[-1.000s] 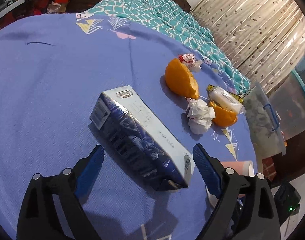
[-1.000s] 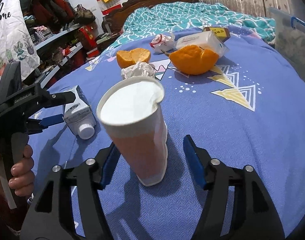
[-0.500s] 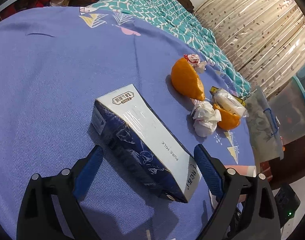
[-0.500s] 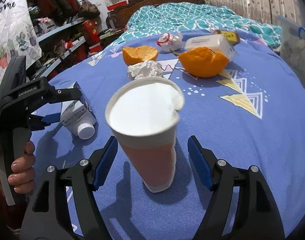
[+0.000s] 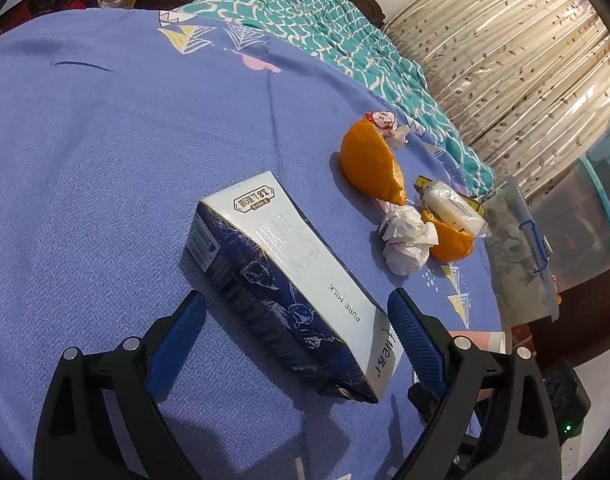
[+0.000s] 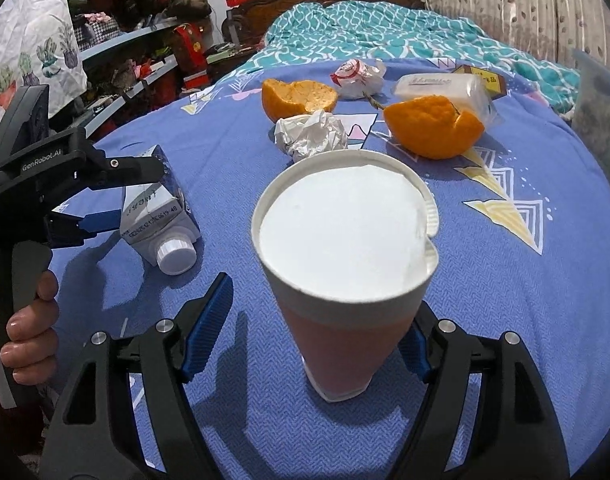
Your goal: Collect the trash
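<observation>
Edged closer around paper cup (image 6: 341, 280) on surface (image 6: 505, 280), right hand-held gripper (image 6: 305, 332) jaws just opening, ungripped; left hand-held gripper (image 5: 297, 332) released astride milk carton (image 5: 289, 280), both pickups pending

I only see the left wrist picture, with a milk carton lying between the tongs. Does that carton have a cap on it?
Observer: Yes. The right wrist view shows a white screw cap on the near end of the milk carton.
Operator: What's the pink sliver at my lower right?
Observer: A paper cup, standing upright between the right tongs.
Operator: Are they squeezing it?
Observer: No. Those tongs have just been opening, and there is a clear gap between the cup and the pad on the picture's left.
</observation>
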`<state>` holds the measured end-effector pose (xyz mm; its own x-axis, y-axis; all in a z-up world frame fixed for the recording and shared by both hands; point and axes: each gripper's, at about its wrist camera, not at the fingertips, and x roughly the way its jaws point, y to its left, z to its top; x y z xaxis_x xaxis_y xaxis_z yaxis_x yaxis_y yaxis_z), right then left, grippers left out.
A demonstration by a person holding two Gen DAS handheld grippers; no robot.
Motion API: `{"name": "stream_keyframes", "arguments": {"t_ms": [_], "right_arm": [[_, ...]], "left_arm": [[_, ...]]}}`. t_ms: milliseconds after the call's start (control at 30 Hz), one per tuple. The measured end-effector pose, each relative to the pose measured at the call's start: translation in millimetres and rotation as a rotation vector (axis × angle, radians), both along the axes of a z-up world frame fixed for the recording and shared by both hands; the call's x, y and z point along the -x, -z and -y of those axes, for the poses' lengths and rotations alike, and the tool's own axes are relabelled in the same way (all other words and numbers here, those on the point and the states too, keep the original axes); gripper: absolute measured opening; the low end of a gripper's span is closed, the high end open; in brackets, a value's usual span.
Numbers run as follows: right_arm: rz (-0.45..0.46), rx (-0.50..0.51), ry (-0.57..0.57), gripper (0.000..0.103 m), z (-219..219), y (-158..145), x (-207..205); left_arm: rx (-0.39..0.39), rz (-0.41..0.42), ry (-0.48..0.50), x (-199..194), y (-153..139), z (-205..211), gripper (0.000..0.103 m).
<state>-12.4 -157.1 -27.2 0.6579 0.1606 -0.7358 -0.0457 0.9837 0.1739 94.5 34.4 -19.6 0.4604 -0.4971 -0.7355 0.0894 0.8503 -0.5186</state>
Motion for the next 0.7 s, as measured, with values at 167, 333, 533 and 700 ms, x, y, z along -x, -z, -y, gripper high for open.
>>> {"name": "stream_keyframes", "arguments": {"t_ms": [167,333,533,700], "right_arm": [[-0.006,-0.015,0.003,0.076,2,0,2],[-0.022,-0.025,-0.003,0.042,7,3,5],[0.013,-0.065,0.047,0.031,27,-5,17],[0.041,-0.084,0.116,0.031,52,-13,23]], "left_arm": [[-0.013,0.002,-0.007,-1,0,1,0.084],[-0.023,0.028,0.033,-3,-2,14,0.074],[-0.042,0.052,0.161,2,-7,45,0.059],[-0.054,0.066,0.267,19,-10,68,0.054]]}}
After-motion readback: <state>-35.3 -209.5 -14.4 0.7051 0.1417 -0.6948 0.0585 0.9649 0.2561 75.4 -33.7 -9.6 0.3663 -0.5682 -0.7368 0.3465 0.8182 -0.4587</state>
